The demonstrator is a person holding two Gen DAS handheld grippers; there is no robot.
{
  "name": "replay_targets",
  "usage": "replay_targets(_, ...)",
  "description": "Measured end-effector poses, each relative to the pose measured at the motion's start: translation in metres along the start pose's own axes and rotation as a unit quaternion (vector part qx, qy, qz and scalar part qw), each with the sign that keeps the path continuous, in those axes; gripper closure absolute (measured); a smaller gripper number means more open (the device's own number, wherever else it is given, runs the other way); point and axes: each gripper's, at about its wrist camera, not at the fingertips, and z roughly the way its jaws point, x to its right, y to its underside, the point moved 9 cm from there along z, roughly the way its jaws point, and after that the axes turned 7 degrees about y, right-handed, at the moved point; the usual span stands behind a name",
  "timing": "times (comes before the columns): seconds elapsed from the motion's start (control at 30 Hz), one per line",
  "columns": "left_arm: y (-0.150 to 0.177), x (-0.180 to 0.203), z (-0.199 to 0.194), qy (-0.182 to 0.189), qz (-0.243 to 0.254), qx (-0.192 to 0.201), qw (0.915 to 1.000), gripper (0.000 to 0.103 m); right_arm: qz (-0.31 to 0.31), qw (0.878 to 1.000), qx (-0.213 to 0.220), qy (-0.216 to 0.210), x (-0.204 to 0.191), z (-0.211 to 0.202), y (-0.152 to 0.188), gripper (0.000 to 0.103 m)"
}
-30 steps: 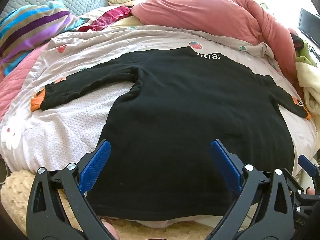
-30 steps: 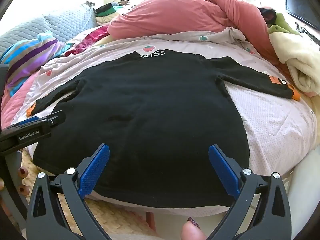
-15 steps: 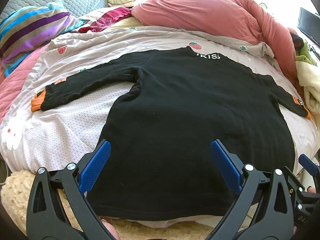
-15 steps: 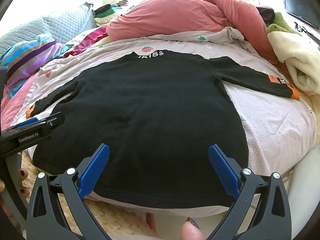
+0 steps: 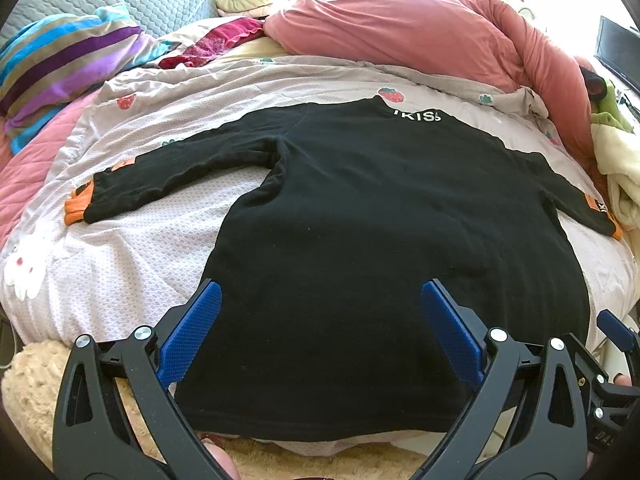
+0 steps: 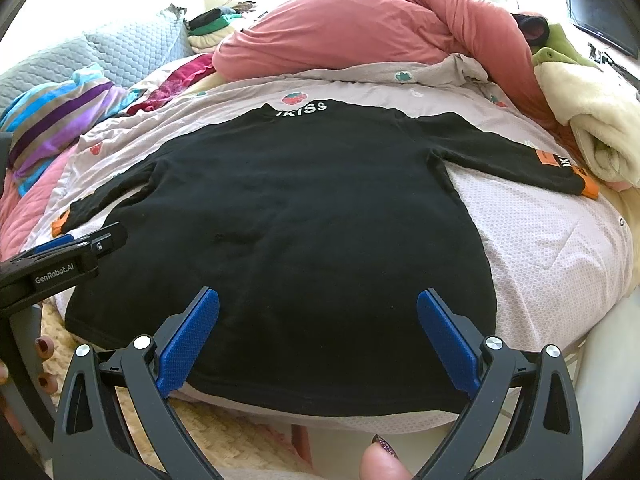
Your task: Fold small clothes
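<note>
A small black long-sleeved top [image 5: 380, 220] with orange cuffs and white collar lettering lies flat, sleeves spread, on the bed; it also shows in the right wrist view [image 6: 300, 220]. My left gripper [image 5: 320, 332] is open and empty, hovering above the hem, left of centre. My right gripper [image 6: 318, 332] is open and empty above the hem toward the right. The left gripper's body [image 6: 60, 264] shows at the left edge of the right wrist view.
The top rests on a pale dotted quilt [image 5: 120, 264] with strawberry prints. A pink duvet [image 5: 400, 28] is heaped behind, a striped pillow [image 5: 60, 64] at the far left, a cream blanket [image 6: 600, 132] at the right. A beige fluffy rug [image 5: 32, 384] lies below the bed edge.
Almost nothing has changed; both grippers stay open over the hem, with only a slight drift of the views.
</note>
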Motion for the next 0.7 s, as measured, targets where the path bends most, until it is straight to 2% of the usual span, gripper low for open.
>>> replay_targets(0.7,0.0015,0.0007,0.0000,-0.001,0.000,0.000,1.0000,0.009,0.001,1.000,-0.002,-0.001,0.0016,-0.0003,0.0007,0.004)
